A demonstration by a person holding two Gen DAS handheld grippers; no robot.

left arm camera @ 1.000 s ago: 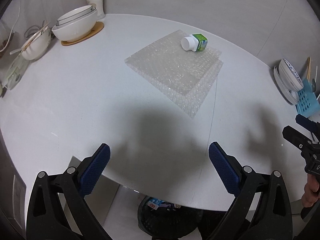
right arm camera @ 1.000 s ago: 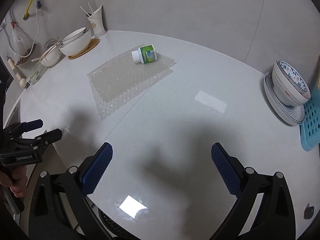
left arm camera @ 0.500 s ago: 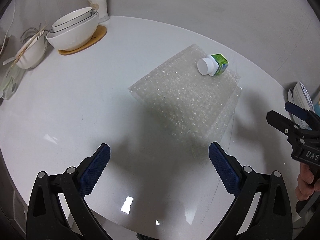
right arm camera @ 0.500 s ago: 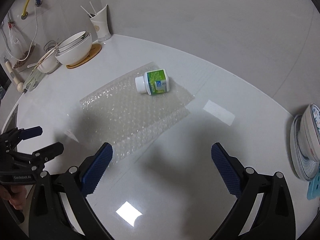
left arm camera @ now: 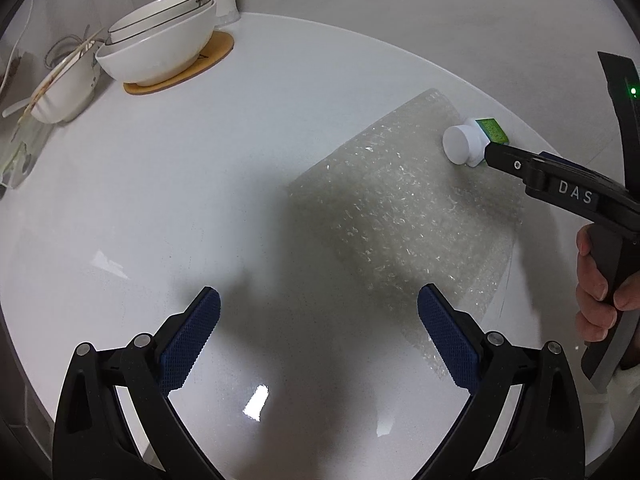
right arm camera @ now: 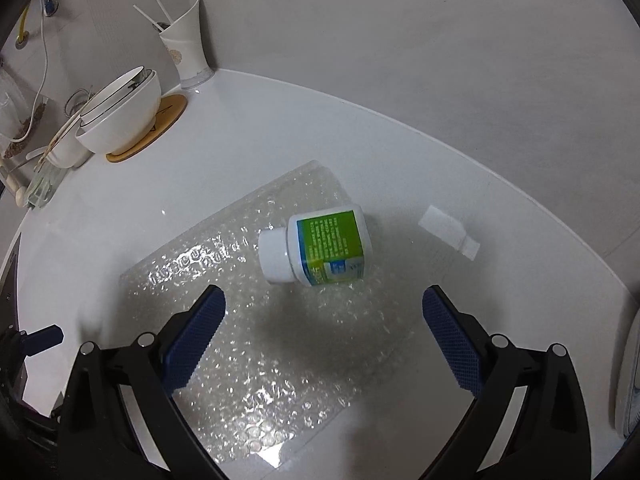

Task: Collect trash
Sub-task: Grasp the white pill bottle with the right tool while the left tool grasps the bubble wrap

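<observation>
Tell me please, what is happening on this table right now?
A person holds a gripper in each hand and is collecting trash from a white table. The right gripper, open, is closing in on a small white bottle with a green label that lies on its side on a sheet of bubble wrap. The left gripper, also open, hovers near the sheet's edge. Nothing is grasped yet.

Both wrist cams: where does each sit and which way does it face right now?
Left wrist: on the left gripper, looking across the table at the bubble wrap; the right gripper and hand show.
Right wrist: on the right gripper, looking down at the bottle lying on the bubble wrap; the left gripper's tip shows.
Shared: bottle, wrap, bowls.
</observation>
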